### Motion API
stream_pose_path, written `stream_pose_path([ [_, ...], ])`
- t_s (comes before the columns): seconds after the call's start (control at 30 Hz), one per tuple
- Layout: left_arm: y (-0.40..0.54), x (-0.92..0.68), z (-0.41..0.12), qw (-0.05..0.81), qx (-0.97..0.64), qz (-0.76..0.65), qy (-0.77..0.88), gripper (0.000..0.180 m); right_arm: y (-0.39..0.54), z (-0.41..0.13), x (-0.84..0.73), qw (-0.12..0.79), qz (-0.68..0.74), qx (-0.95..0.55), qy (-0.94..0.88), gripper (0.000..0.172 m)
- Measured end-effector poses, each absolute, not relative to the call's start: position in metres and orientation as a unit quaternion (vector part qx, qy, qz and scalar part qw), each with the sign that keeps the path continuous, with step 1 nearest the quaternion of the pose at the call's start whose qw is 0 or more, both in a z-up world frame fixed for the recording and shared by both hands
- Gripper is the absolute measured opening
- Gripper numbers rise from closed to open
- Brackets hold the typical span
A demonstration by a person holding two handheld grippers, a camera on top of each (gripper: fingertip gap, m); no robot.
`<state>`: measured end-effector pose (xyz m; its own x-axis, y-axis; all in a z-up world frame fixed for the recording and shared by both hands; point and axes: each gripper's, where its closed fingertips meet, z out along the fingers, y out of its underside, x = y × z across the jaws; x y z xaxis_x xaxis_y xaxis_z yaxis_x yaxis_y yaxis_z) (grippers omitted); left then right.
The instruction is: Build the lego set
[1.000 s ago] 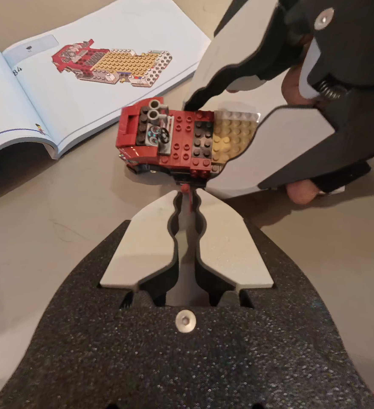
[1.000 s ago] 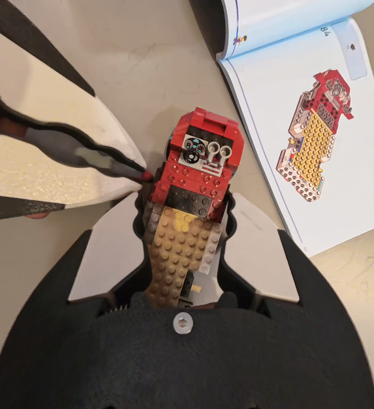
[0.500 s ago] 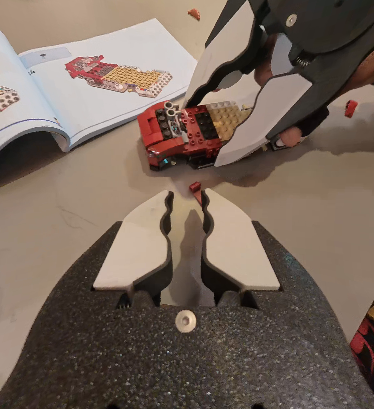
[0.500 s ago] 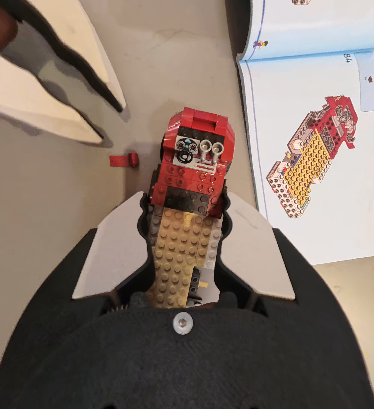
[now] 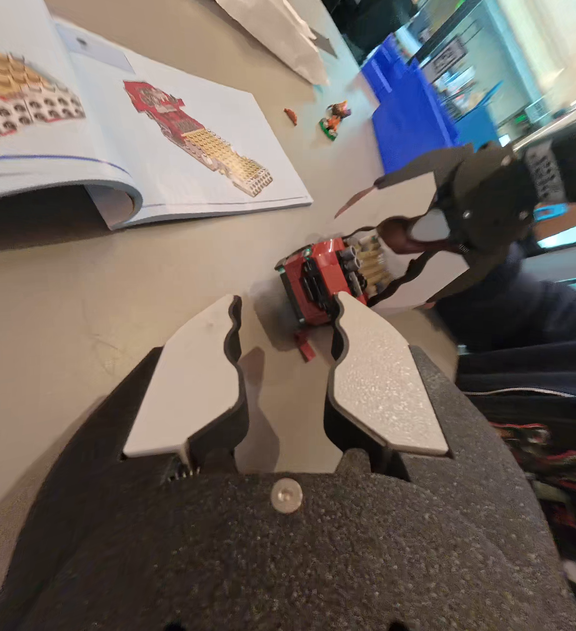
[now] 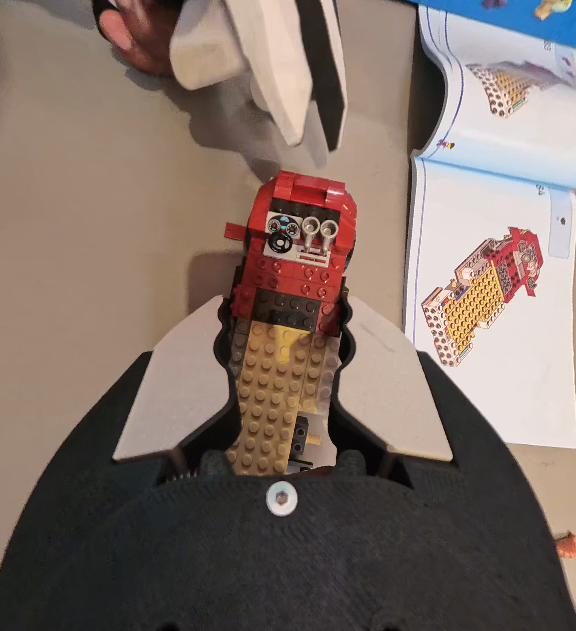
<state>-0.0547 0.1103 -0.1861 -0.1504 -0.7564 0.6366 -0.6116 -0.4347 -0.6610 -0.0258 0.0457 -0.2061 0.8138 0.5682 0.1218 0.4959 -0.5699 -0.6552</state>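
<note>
Below, as I read both wrist views: my right gripper [image 6: 281, 307] is closed on the brick model [image 6: 293, 273], both pads pressed against its sides where the red cab meets the tan studded deck. The deck runs back between the fingers toward the gripper body, and the cab, with its dashboard tile, black steering wheel and two grey pipes, sticks out past the fingertips toward 12 o'clock.

My left gripper [image 5: 286, 304] stands wide open and holds nothing. The table [image 5: 75, 324] shows bare between its fingers. In the left wrist view the model [image 5: 317, 283] lies just past the fingertips at about 1 o'clock, and the right gripper [image 5: 375, 263] clamps it from 3 o'clock. A small loose red piece [image 5: 305, 348] lies on the table between the left fingers, close to the right-hand one and just in front of the model. In the right wrist view the same piece [image 6: 237, 230] shows at the cab's 9 o'clock side; I cannot tell whether it touches the cab.

The left gripper [image 6: 300, 102] appears blurred at 12 o'clock in the right wrist view, above the cab and clear of it, with a hand [image 6: 133, 37] behind it.

An open booklet [image 6: 518, 375] lies at 3 o'clock of the model. A small brown piece [image 6: 566, 546] sits at 4 o'clock.
</note>
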Motion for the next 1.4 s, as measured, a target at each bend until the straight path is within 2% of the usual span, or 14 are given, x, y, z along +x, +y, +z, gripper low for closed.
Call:
stream_pose_path([
  [0.17,0.094,-0.047,-0.176,-0.079,-0.632,-0.627,0.448,0.05,0.046,-0.2,-0.028,0.374,0.046,-0.869,-0.321,0.061],
  [0.5,0.062,-0.039,-0.164,-0.171,-0.588,-0.664,0.428,0.053,0.046,-0.187,-0.033,0.41,0.039,-0.841,-0.351,0.061],
  [0.67,0.059,-0.037,-0.154,-0.188,-0.559,-0.693,0.415,0.051,0.043,-0.181,-0.031,0.423,0.044,-0.832,-0.356,0.061],
  [1.4,0.022,-0.056,-0.162,-0.258,-0.495,-0.637,0.531,0.055,0.028,-0.179,-0.045,0.415,0.063,-0.796,-0.436,0.061],
])
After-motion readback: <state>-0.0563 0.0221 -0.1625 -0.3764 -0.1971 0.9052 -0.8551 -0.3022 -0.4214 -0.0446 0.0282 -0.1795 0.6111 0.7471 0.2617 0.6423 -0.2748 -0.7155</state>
